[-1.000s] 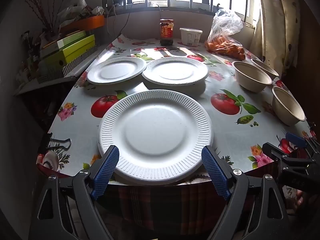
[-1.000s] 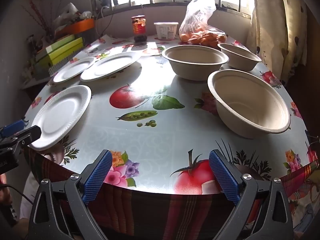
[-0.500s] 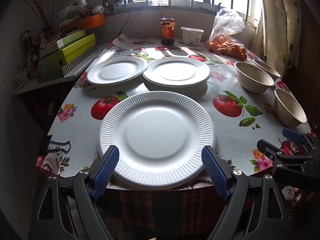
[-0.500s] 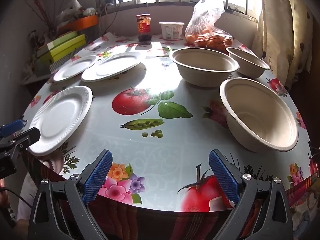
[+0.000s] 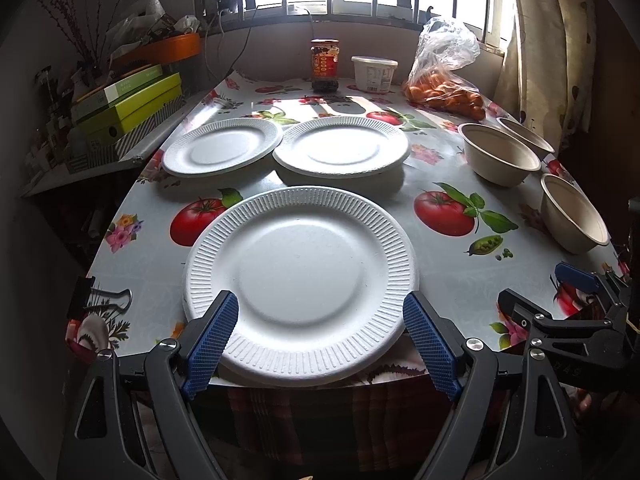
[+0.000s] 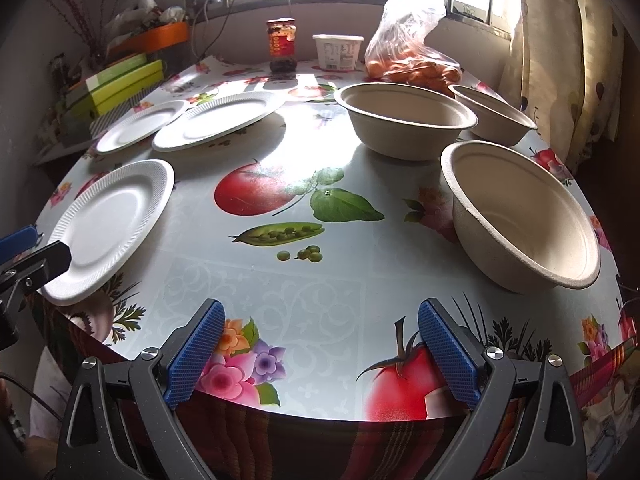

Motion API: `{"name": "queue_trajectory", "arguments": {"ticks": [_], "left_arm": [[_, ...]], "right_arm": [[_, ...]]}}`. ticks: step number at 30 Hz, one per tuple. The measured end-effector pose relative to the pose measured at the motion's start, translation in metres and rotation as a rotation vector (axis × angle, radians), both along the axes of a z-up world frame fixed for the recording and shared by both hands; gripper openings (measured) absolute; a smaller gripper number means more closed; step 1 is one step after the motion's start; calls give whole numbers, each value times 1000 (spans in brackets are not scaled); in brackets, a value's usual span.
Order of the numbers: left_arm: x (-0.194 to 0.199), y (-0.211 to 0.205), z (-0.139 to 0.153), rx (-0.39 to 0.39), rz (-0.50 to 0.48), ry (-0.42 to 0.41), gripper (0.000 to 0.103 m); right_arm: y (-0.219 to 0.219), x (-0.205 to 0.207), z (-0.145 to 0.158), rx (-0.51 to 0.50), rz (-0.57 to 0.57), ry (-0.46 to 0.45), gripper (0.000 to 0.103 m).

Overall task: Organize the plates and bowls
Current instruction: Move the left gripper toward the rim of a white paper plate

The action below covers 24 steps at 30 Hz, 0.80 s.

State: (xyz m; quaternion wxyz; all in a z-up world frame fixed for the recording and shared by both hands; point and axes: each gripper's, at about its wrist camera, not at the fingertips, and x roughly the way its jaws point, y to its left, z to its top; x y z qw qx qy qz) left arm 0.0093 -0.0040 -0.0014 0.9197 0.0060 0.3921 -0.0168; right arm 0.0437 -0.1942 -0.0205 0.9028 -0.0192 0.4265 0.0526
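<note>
Three white ribbed paper plates lie on the table: a near plate [image 5: 300, 280] overhanging the front edge, a far left plate [image 5: 222, 152] and a far middle plate [image 5: 342, 152]. Three beige bowls stand at the right: near bowl [image 6: 520, 216], middle bowl [image 6: 404, 124], far bowl [image 6: 492, 114]. My left gripper [image 5: 320, 340] is open, its blue pads on either side of the near plate's front rim. My right gripper [image 6: 320, 352] is open and empty at the table's front edge, left of the near bowl.
A sauce jar [image 5: 325, 65], a white tub [image 5: 374, 74] and a bag of oranges [image 5: 444, 88] stand at the back by the window. Green boxes [image 5: 128, 100] sit on a shelf at left. A binder clip [image 5: 100, 300] grips the tablecloth [image 6: 320, 248].
Both grippers have moved forward over the table's front edge. The left pads now flank the near plate's rim more closely. Nothing has been grasped.
</note>
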Motion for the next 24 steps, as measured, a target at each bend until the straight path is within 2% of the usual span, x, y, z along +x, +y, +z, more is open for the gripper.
{"name": "queue_trajectory", "arguments": {"ticks": [24], "left_arm": [[-6, 2, 1, -17, 9, 7, 85]], "right_arm": [[1, -5, 1, 1, 4, -4, 99]]}}
